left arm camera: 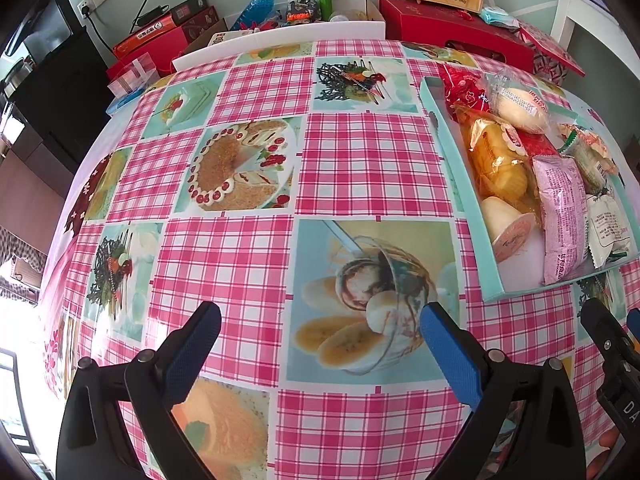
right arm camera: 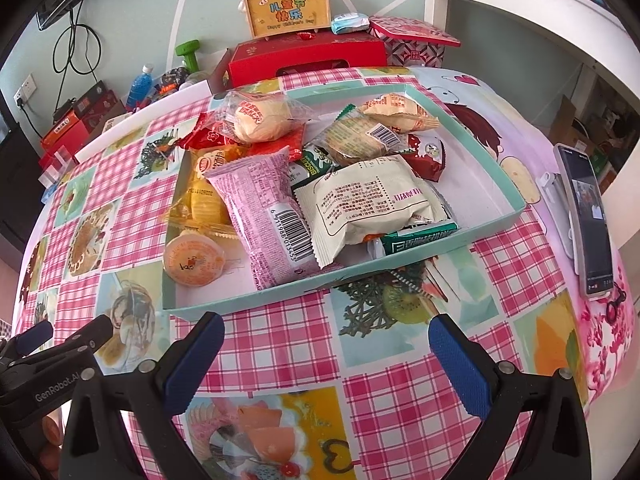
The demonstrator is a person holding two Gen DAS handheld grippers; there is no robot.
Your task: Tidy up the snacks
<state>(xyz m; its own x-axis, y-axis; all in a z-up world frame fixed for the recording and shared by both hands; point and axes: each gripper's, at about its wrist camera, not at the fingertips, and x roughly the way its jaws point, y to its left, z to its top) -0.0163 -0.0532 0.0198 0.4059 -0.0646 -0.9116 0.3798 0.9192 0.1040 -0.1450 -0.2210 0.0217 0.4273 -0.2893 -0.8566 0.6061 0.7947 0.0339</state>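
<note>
both claws are hanging low over the desk w/ jaws spread wide, nothing in either: left claw is sitting over bare checked cloth, well apart from the snacks; right claw is facing the tray from just in front of its near wall.

the snacks are lying piled in the tray, none seen loose on the cloth. that's fitting two readings: snacks gathered in and the job near done, or a heap waiting to be sorted. can't tell which, so no move is getting called here.

if a packet is being picked: go for the top one, pinch across its short width, stay off the crimped ends, squeeze gently bc bags are puffy & slippery.

pink packet is lying on top, long axis running from tray's far side toward the near wall, barcode end nearest the right claw. cream packet is sitting beside it, to its right, long axis going more left-right, print upside down from this side. jelly cup is lying on its side in the near left corner, lid facing the claw. green stick is lying along the near wall.
</note>
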